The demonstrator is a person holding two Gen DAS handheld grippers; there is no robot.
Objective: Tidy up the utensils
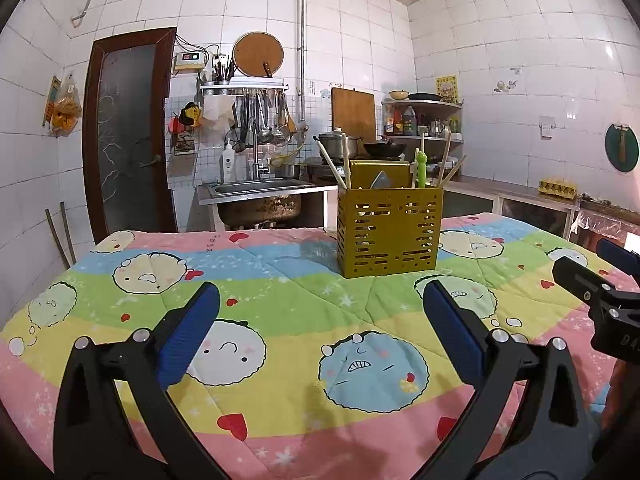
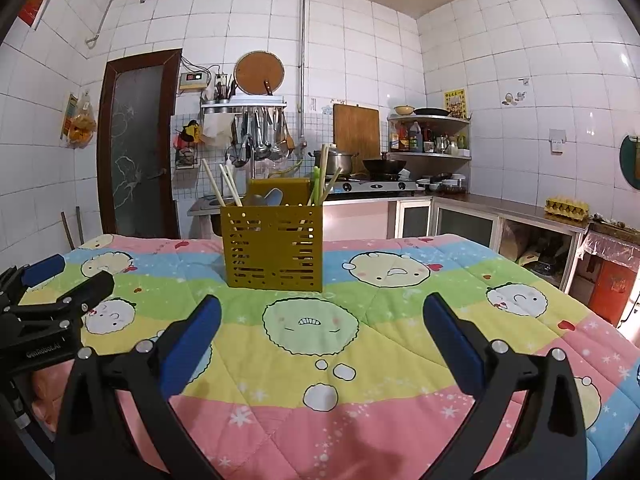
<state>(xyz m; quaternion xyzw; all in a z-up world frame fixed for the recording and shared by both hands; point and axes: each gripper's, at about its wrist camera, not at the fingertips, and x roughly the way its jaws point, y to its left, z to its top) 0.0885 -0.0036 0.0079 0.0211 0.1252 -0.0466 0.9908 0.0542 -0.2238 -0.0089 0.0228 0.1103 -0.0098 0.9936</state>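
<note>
Hovering over the cartoon-print quilt [image 1: 280, 332] that covers the table, I hold both tools with nothing in them. My left gripper [image 1: 320, 328] has its jaws spread wide, blue pads [image 1: 188, 340] facing each other across bare quilt. My right gripper [image 2: 322, 336] is spread just as wide, and it also shows at the right edge of the left view. The yellow slotted utensil holder [image 1: 390, 232] stands upright on the quilt ahead of both, well apart from my fingertips. Pale chopsticks [image 2: 224, 186] lean out of its left side, a green utensil [image 2: 317, 184] and more sticks rise at its right, and grey spoon bowls [image 2: 264, 198] peek over the rim.
</note>
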